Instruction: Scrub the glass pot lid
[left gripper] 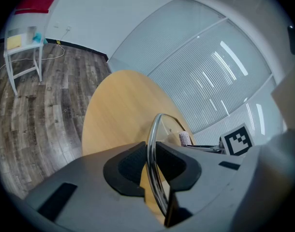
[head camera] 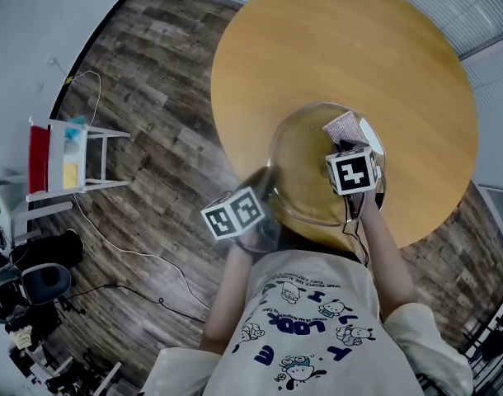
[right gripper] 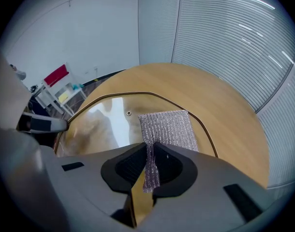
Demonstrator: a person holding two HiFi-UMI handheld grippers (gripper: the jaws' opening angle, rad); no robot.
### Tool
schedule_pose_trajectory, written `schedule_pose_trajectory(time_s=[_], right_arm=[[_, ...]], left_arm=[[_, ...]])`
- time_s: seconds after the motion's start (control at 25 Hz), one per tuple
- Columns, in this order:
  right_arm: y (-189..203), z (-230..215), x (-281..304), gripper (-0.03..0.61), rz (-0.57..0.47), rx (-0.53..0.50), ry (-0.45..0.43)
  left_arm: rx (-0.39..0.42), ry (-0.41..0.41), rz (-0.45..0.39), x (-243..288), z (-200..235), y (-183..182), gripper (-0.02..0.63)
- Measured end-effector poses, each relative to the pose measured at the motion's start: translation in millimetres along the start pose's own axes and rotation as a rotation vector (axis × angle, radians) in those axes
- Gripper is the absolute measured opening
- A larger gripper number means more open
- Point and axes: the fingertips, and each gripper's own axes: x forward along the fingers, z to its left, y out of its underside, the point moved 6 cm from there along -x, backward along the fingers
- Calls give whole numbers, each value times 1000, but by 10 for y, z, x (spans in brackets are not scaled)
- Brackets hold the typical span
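While the left gripper (left gripper: 150,162) is clamping the metal rim of the glass lid (head camera: 305,167) between its jaws, it is holding the lid over the near edge of the round wooden table (head camera: 334,48). The right gripper (right gripper: 150,166) is pinching one end of a silvery scrubbing cloth (right gripper: 168,127), and the rest of the cloth is lying spread on the glass, just beside a small metal ring (right gripper: 128,113) in the lid.

A round wooden table (head camera: 342,40) is recorded on a grey-brown plank floor (head camera: 152,73), with a small white rack (head camera: 78,157) bearing red (head camera: 39,159) and yellow (head camera: 71,174) items well apart, dark equipment (head camera: 37,280) near it, and slatted blinds (right gripper: 225,42) behind.
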Motion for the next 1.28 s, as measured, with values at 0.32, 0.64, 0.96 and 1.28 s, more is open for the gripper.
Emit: schedule_pose_trajectory(time_s=[0.32,0.64,0.96,1.28], right_arm=[[94,-136,-50,55,2,56,24],[141,-166,-90,55,3,102,33],[241,-189,-146,56,7,130,41],[327,-191,-192,56,3,160,36]], left_arm=[[-5,4,-4,2,-13,9,71],[-8,12,-6,-1,-29,7,71],[-9,9,-11,-12,-35,23,71],[-16,8,-18,-34,-22,43,71]])
